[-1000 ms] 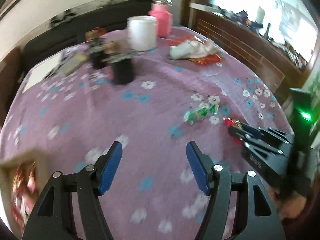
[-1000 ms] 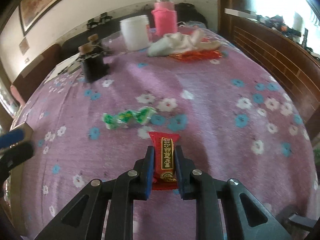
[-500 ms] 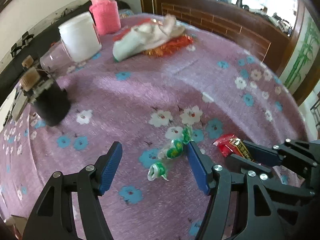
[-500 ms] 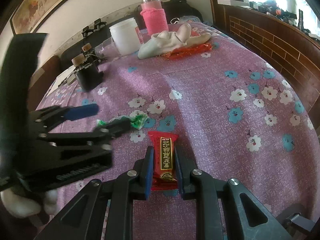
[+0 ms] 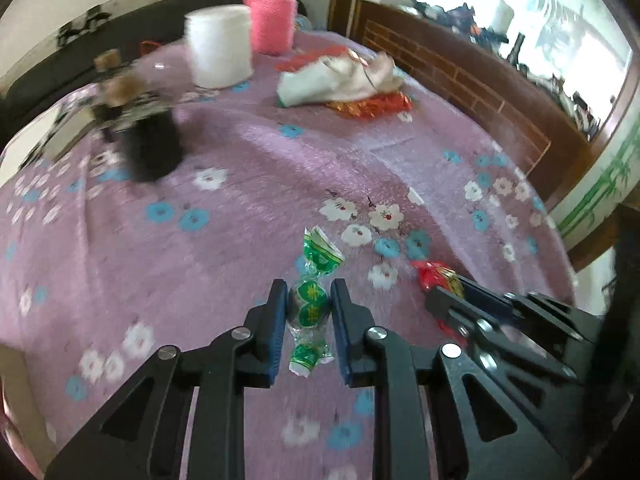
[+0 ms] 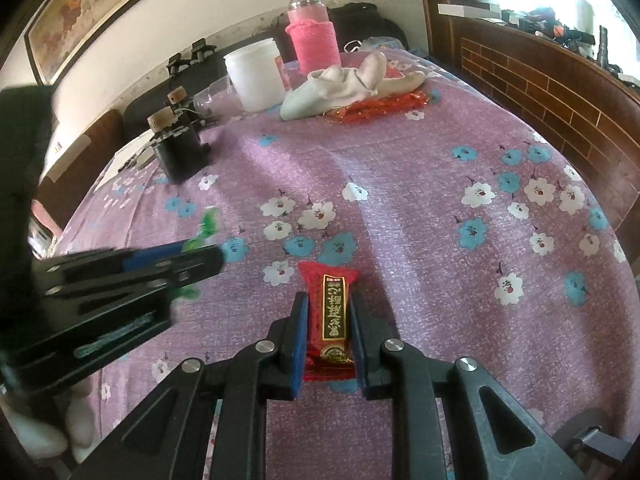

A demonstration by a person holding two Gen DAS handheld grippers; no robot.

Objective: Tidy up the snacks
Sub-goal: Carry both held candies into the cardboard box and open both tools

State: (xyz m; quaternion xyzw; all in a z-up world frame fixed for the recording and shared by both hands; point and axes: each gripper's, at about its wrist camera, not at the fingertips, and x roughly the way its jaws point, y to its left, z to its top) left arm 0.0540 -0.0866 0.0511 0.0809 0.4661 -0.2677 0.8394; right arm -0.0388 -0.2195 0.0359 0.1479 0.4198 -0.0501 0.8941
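Note:
My left gripper (image 5: 309,298) is shut on a green-wrapped candy (image 5: 311,300), its twisted ends sticking out front and back, over the purple flowered tablecloth (image 5: 248,208). My right gripper (image 6: 329,312) is shut on a red snack bar (image 6: 330,316) with gold lettering. In the left wrist view the right gripper (image 5: 448,294) sits just to the right, the red bar (image 5: 434,274) showing at its tip. In the right wrist view the left gripper (image 6: 208,258) reaches in from the left, with green candy wrapper (image 6: 210,222) showing above it.
At the far side stand a white tub (image 6: 256,74), a pink-sleeved bottle (image 6: 314,36), a crumpled cloth (image 6: 352,82) on red foil wrappers (image 6: 376,106), and a black holder with corks (image 6: 178,148). A brick-patterned wooden rail (image 6: 560,92) borders the right.
My left gripper swung to the green candy and closed on it. My right gripper kept its hold on the red bar and barely moved.

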